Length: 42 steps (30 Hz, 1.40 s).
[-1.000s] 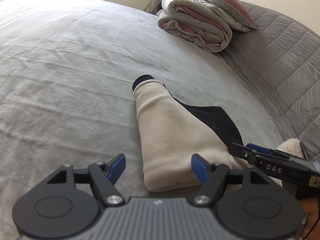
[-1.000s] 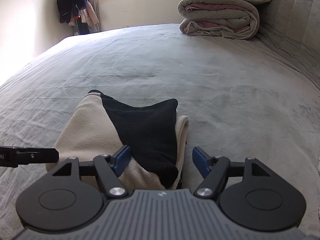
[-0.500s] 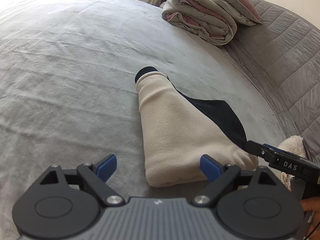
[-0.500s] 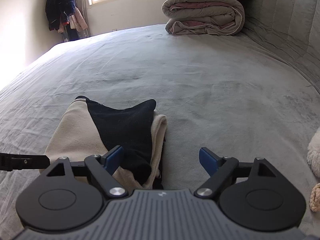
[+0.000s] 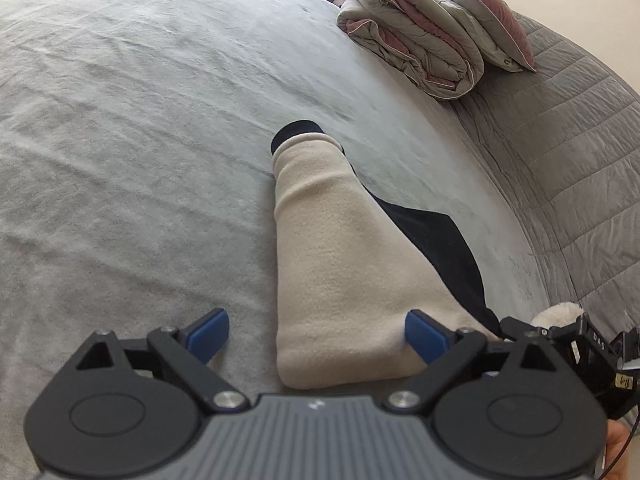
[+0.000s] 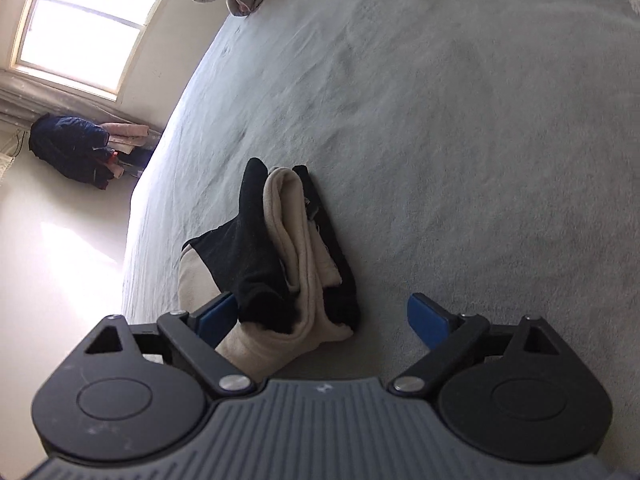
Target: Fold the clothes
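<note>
A folded cream and black garment (image 5: 340,264) lies on the grey bed (image 5: 132,152). My left gripper (image 5: 318,334) is open just above the garment's near end, which lies between its blue pads. In the right wrist view, the same garment (image 6: 292,264) shows its layered cream and black edges. My right gripper (image 6: 322,318) is open and rolled to one side; its left pad is at the garment's near corner and its right pad over bare bedding. The right gripper's body (image 5: 580,344) shows at the right edge of the left wrist view.
A rolled grey and pink duvet (image 5: 412,44) with a pillow (image 5: 480,12) sits at the head of the bed beside a quilted grey headboard (image 5: 576,168). A fluffy white item (image 5: 560,314) lies near the right gripper. Dark clothes (image 6: 72,148) hang below a window (image 6: 88,20).
Both grippers opened wider. The right gripper rolled sharply, tilting its view, and moved closer to the garment's layered edge. The left gripper moved forward over the garment's near end.
</note>
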Available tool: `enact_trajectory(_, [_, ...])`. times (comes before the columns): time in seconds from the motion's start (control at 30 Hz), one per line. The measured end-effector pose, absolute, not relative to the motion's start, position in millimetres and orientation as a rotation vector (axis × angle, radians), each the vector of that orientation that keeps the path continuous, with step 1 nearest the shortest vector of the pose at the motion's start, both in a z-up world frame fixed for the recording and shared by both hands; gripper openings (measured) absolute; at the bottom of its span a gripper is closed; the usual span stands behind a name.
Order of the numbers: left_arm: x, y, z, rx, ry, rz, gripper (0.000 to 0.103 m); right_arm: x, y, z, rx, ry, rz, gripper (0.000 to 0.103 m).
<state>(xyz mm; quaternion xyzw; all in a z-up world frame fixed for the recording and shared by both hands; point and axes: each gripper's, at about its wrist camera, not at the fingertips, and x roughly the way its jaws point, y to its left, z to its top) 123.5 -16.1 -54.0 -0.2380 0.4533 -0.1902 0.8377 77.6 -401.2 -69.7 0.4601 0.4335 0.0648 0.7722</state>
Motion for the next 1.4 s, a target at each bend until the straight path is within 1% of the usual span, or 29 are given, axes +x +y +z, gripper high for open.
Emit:
enact_trajectory(0.1, [129.0,-11.5,-59.5,-0.56,0.944,-0.405,0.095,70.5,-399.8,-79.6,1.143,0.963,0.221,0.094])
enact_trajectory(0.3, [135.2,-14.7,-65.0,-0.606,0.896,-0.411,0.095,75.0,-378.1,-99.2,1.261,0.868,0.26,0.095])
enact_trajectory(0.33, [135.2,-16.6,-66.1,-0.598,0.887,-0.412,0.095,76.9,-376.0,-97.7,1.244,0.836,0.254,0.094])
enact_trajectory(0.43, [134.7,-20.3,-66.2,-0.562,0.875,-0.417,0.095,81.4,-369.3,-91.7,1.147,0.78,0.22,0.089])
enact_trajectory(0.47, [134.5,-21.5,-66.1,-0.549,0.872,-0.419,0.095,82.5,-366.9,-89.2,1.107,0.77,0.209,0.082])
enact_trajectory(0.5, [134.4,-22.6,-65.9,-0.537,0.869,-0.42,0.095,82.6,-363.4,-85.4,1.038,0.777,0.186,0.068])
enact_trajectory(0.53, [134.2,-23.8,-65.7,-0.524,0.866,-0.422,0.095,82.8,-360.0,-81.6,0.968,0.783,0.163,0.062])
enact_trajectory(0.57, [134.0,-25.0,-65.5,-0.512,0.863,-0.423,0.095,82.8,-356.4,-77.6,0.901,0.789,0.144,0.06])
enact_trajectory(0.7, [135.4,-26.9,-65.2,-0.483,0.856,-0.427,0.095,80.4,-340.9,-60.8,0.693,0.8,0.124,0.061])
enact_trajectory(0.73, [136.1,-25.4,-65.7,-0.493,0.855,-0.429,0.095,80.1,-341.4,-61.0,0.684,0.806,0.117,0.063])
enact_trajectory(0.8, [137.6,-21.3,-67.0,-0.525,0.852,-0.432,0.095,79.6,-342.5,-61.0,0.665,0.816,0.105,0.077])
enact_trajectory(0.87, [139.0,-17.1,-68.4,-0.557,0.849,-0.435,0.095,78.8,-345.4,-55.9,0.624,0.798,0.089,0.082])
enact_trajectory(0.9, [139.8,-15.0,-69.1,-0.573,0.847,-0.436,0.095,79.0,-347.8,-54.1,0.61,0.789,0.085,0.082])
enact_trajectory(0.97, [143.1,-10.2,-74.9,-0.66,0.846,-0.458,0.092,85.1,-362.1,-58.2,0.653,0.784,0.113,0.082])
enact_trajectory(1.03, [146.1,-6.4,-81.8,-0.745,0.845,-0.477,0.084,94.1,-371.2,-69.9,0.737,0.789,0.124,0.082])
enact_trajectory(1.07, [146.6,-5.7,-85.3,-0.769,0.844,-0.478,0.083,98.5,-375.5,-76.2,0.783,0.789,0.13,0.082])
enact_trajectory(1.13, [147.2,-4.9,-91.1,-0.807,0.839,-0.48,0.076,103.9,-381.3,-85.0,0.865,0.774,0.151,0.083])
enact_trajectory(1.17, [147.1,-4.9,-92.8,-0.813,0.834,-0.48,0.075,105.8,-382.7,-87.7,0.896,0.762,0.166,0.081])
enact_trajectory(1.23, [147.1,-4.9,-96.2,-0.825,0.823,-0.482,0.067,114.2,-380.3,-89.9,0.892,0.751,0.203,0.074])
enact_trajectory(1.27, [147.1,-5.0,-98.4,-0.833,0.818,-0.482,0.064,116.9,-378.1,-91.3,0.878,0.744,0.218,0.067])
enact_trajectory(1.3, [147.1,-5.0,-100.1,-0.836,0.816,-0.481,0.057,119.6,-375.9,-92.8,0.864,0.736,0.232,0.062])
enact_trajectory(1.33, [147.3,-5.0,-100.5,-0.832,0.813,-0.481,0.049,122.3,-374.2,-94.1,0.853,0.729,0.247,0.059])
enact_trajectory(1.37, [147.3,-5.9,-99.2,-0.826,0.808,-0.483,0.047,124.7,-375.4,-94.4,0.858,0.727,0.26,0.053])
enact_trajectory(1.4, [147.2,-7.3,-97.2,-0.821,0.801,-0.488,0.043,126.3,-379.1,-93.4,0.881,0.726,0.27,0.049])
